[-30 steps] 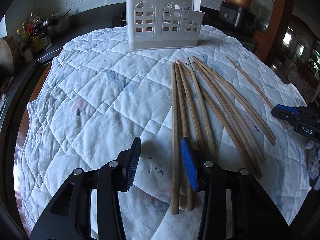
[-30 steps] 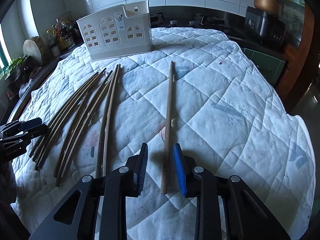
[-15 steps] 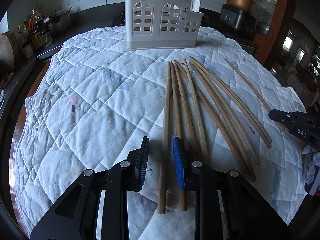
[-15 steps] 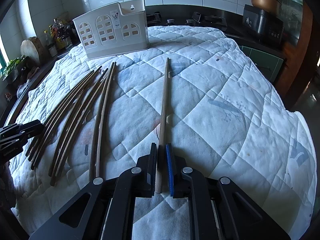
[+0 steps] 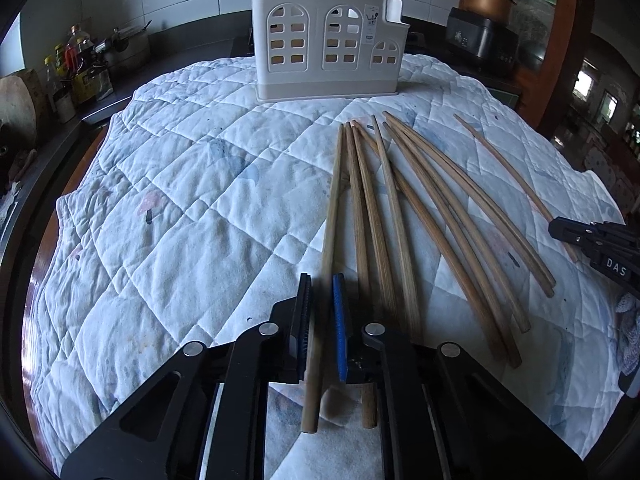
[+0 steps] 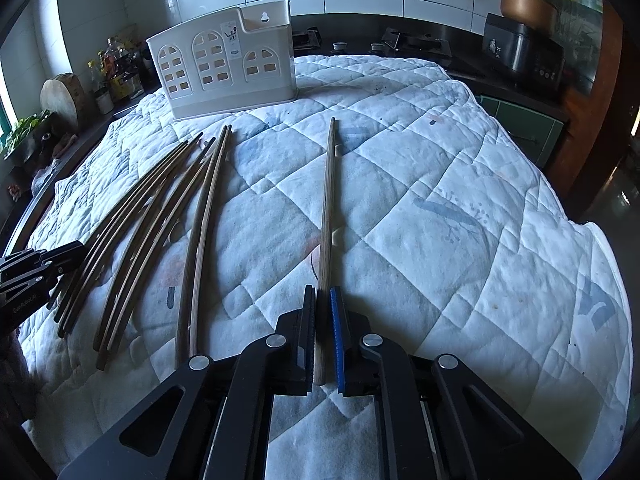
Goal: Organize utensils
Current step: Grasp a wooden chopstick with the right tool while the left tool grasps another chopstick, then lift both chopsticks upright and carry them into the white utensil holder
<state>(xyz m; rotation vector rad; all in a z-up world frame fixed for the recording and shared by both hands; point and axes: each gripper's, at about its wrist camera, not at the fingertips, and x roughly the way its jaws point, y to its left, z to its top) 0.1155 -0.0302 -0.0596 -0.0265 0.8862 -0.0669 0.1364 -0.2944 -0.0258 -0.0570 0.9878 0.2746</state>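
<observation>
- Since 1 second ago: left gripper (image 5: 322, 320) has just closed its jaws onto the leftmost chopstick (image 5: 335, 208); it was spread wide before. Right gripper (image 6: 323, 328) likewise has just closed, pinching the lone chopstick (image 6: 328, 200).
- Each held stick runs straight ahead of its gripper, long axis pointing toward the white utensil holder (image 5: 326, 46) at the quilt's (image 5: 192, 216) far side.
- Loose chopsticks (image 5: 440, 216) lie between the 2 grippers.
- Readable: "DAS" on the right gripper, seen from the left wrist. Holder's sticker illegible.
</observation>
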